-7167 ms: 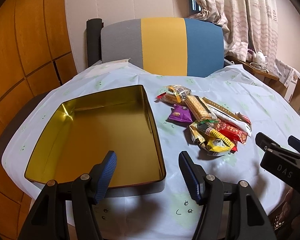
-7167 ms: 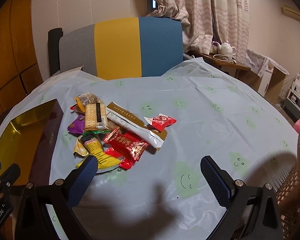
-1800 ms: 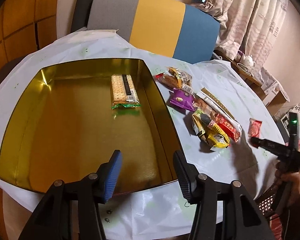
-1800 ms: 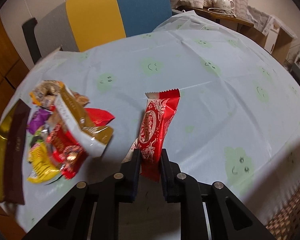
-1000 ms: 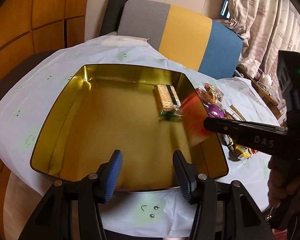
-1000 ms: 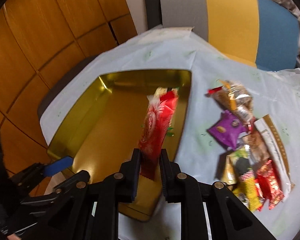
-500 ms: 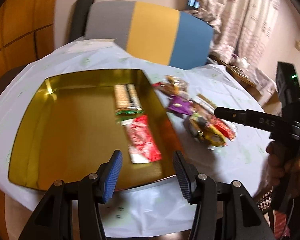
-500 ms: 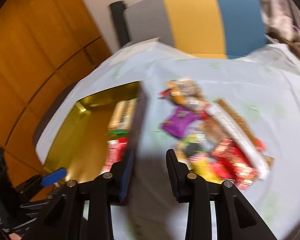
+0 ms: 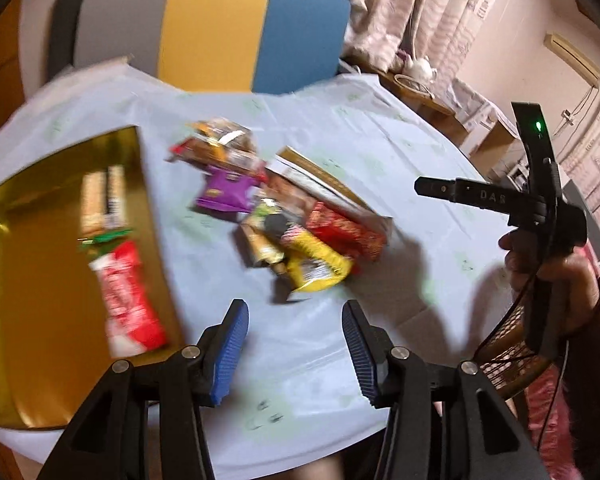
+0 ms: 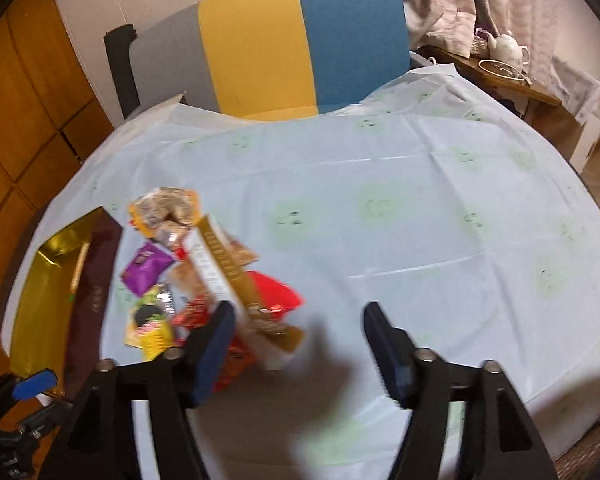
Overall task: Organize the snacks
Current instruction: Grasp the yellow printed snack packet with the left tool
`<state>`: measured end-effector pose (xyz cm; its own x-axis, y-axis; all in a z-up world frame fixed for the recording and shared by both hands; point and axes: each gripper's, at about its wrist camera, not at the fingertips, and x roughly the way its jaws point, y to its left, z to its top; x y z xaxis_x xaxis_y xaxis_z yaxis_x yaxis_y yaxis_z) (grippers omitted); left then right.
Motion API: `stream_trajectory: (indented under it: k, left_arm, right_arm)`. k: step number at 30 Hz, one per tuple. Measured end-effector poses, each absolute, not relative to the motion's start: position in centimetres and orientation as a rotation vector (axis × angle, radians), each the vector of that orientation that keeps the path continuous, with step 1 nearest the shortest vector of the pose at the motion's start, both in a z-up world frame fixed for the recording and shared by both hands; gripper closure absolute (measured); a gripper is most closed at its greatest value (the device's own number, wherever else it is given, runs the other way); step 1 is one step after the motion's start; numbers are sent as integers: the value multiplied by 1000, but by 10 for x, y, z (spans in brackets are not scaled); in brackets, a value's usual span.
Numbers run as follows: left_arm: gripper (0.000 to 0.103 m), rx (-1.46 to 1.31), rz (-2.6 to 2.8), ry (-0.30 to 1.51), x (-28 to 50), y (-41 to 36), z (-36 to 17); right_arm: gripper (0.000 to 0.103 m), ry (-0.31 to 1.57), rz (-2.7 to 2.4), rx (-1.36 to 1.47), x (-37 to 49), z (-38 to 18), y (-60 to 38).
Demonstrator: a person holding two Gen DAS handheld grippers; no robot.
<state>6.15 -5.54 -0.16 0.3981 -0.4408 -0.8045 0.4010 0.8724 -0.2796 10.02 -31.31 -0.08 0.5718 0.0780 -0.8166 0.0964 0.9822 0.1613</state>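
Two snacks already lie in the gold tin (image 9: 28, 280) at the left of the left wrist view: a cracker pack (image 9: 102, 200) and a red packet (image 9: 126, 296) just below it. The rest, a mixed pile of snacks (image 9: 284, 216), waits on the counter (image 9: 420, 184) mid-frame. The left gripper (image 9: 294, 344) has its jaws apart and closing on nothing. The right gripper (image 10: 298, 344) has empty jaws that are opening beside the pile. Most of the sorting remains.

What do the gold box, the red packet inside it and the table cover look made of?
Gold box: likely metal tin, its glossy walls mirror the light. Red packet: probably shiny plastic or foil wrapper with a crimped end, though blurred. Table cover: thin plastic or paper sheet, showing fold creases.
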Motion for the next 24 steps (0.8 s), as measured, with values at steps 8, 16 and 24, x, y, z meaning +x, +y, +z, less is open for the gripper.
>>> stream_trajectory:
  k: [8,16,24]
  left_arm:
    - [53,-163,-409,1230,122,-91,-31]
    - [52,-217,-297,1240,154,-100,-46]
    - [45,-117,-270,1187,159,-117,-53]
  right_arm:
    - [20,1009,-83,296,110,-15,-362]
    - [20,977,-10,387,115,-16,-360]
    - [20,973,10,388,114,-16,-358]
